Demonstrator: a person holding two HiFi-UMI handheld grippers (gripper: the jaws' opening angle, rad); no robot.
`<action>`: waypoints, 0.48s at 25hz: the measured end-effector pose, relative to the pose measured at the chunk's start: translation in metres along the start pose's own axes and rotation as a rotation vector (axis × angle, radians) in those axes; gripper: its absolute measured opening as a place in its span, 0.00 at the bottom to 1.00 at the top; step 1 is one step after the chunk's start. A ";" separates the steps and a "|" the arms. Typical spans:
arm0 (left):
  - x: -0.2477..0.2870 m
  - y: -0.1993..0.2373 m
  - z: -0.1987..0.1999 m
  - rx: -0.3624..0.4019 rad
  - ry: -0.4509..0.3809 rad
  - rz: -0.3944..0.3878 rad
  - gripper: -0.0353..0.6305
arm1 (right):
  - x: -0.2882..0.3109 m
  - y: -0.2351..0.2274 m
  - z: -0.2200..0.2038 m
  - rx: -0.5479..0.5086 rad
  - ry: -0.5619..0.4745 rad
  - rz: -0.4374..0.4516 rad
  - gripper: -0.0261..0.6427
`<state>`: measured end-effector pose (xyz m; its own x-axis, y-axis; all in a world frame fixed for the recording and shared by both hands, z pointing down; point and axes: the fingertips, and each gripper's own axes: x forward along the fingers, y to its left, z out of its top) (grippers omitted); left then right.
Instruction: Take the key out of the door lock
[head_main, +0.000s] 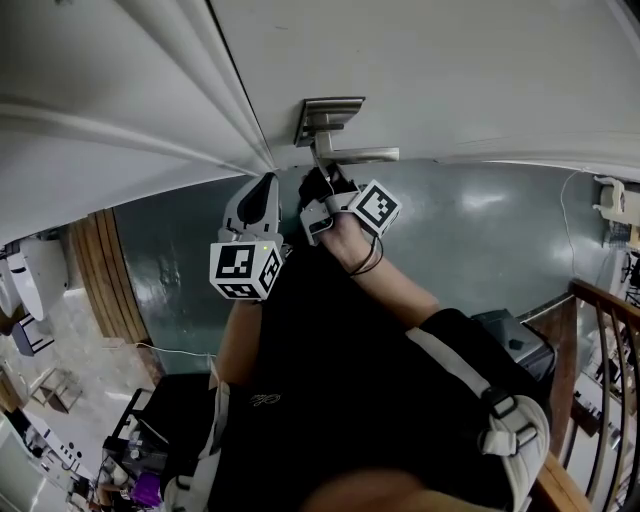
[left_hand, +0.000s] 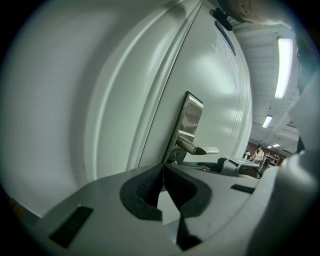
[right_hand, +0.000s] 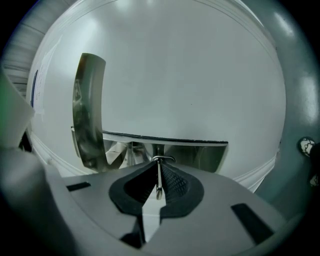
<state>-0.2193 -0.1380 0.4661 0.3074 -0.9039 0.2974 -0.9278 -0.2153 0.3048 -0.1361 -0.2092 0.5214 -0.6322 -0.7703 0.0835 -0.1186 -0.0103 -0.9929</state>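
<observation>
The white door (head_main: 450, 70) carries a metal lock plate (head_main: 325, 115) with a lever handle (head_main: 360, 154). My right gripper (head_main: 318, 185) sits just under that handle, against the door. In the right gripper view its pads (right_hand: 172, 181) press on a thin metal key (right_hand: 158, 176), seen edge-on, whose far end runs in below the handle (right_hand: 165, 142) beside the lock plate (right_hand: 87, 110). The key is hidden in the head view. My left gripper (head_main: 262, 190) hangs a little to the left and lower, jaws shut (left_hand: 163, 170) with nothing between them, pointing at the lock plate (left_hand: 191, 117).
The door frame's mouldings (head_main: 200, 90) run along the left of the lock. Dark green floor (head_main: 480, 230) lies below. A wooden railing (head_main: 600, 300) stands at the right and a dark bag (head_main: 515, 340) sits by the person's arm.
</observation>
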 end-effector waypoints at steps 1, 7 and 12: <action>0.000 0.000 0.000 0.000 -0.001 0.000 0.09 | 0.000 0.000 0.000 0.012 -0.007 -0.003 0.08; -0.003 0.004 -0.002 -0.003 0.000 0.008 0.09 | -0.001 -0.001 -0.001 0.016 -0.009 -0.014 0.08; -0.005 0.007 -0.005 -0.001 0.005 0.012 0.09 | 0.000 -0.003 0.000 0.018 -0.011 -0.006 0.08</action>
<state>-0.2267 -0.1332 0.4713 0.2972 -0.9047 0.3053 -0.9311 -0.2038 0.3025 -0.1358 -0.2091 0.5245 -0.6231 -0.7771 0.0891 -0.1086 -0.0268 -0.9937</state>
